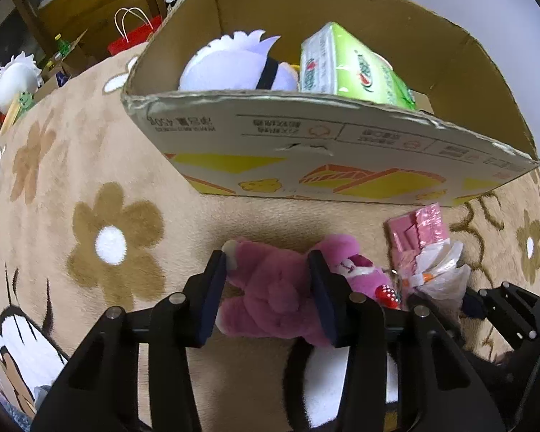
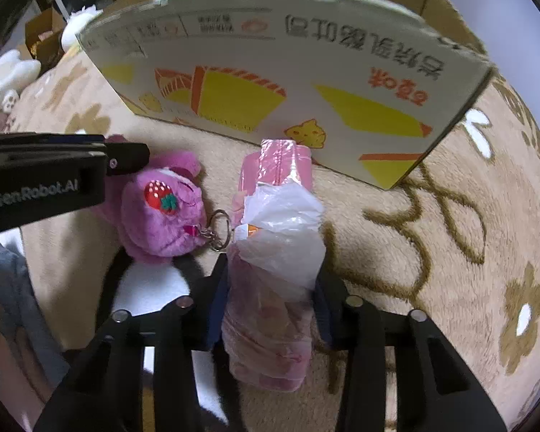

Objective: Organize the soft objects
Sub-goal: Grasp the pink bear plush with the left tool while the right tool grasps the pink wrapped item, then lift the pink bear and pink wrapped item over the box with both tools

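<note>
My left gripper [image 1: 268, 266] is shut on a pink plush bear [image 1: 273, 295] that lies on the beige flowered blanket [image 1: 90, 180]; the bear's head with a strawberry and keyring shows in the right wrist view [image 2: 162, 212]. My right gripper [image 2: 270, 284] is shut on a pink tissue pack in clear plastic [image 2: 270, 288], which also shows in the left wrist view [image 1: 419, 234]. An open cardboard box [image 1: 342, 136] stands just beyond both, also in the right wrist view [image 2: 288, 54]. It holds a white-lavender plush [image 1: 234, 68] and a green tissue pack [image 1: 352, 68].
A white plush [image 1: 16, 82] sits at the blanket's far left edge. A red paper bag [image 1: 133, 39], small boxes and wooden furniture stand behind. My left gripper's body [image 2: 46, 183] reaches in from the left in the right wrist view.
</note>
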Motion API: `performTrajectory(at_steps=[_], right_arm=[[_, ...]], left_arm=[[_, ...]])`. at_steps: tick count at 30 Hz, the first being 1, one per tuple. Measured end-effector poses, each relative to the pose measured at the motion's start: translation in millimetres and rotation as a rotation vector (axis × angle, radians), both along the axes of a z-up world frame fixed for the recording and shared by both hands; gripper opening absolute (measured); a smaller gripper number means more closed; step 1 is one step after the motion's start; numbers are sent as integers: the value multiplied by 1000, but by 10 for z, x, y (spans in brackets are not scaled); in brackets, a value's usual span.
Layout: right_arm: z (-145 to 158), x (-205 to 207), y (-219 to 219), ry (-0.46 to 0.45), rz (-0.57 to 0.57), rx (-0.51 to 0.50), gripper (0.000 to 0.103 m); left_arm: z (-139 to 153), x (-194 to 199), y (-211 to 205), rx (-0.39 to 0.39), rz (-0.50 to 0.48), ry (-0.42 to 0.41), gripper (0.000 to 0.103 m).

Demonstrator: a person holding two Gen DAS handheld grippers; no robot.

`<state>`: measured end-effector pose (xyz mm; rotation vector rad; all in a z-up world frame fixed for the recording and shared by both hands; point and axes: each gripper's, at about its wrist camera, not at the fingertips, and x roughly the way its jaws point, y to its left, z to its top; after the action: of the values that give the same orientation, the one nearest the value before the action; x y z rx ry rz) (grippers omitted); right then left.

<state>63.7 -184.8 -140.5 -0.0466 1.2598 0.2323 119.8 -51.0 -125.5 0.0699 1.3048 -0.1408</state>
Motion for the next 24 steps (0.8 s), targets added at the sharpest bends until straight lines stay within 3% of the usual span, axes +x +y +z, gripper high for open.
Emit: performTrajectory(at_steps=[1,4,9,16,24], right_arm=[[39,-6,-37,-5,-5,25,21],[79,-10,-75,-2,-9,41,18],[104,-26,-143,-18,-24,53,17],[402,-123,-424,-104,-83,85,17],[736,-250,-513,-223,-136,113,17]], left_arm=[[26,-11,-7,1,-2,-5,44],[80,-55,-55,5,-9,-19,44],[200,-130,-78,10,-15,-51,44],[373,-251,-49,4,-1,-97,44],[757,-380,6,-3,16,-224,44]])
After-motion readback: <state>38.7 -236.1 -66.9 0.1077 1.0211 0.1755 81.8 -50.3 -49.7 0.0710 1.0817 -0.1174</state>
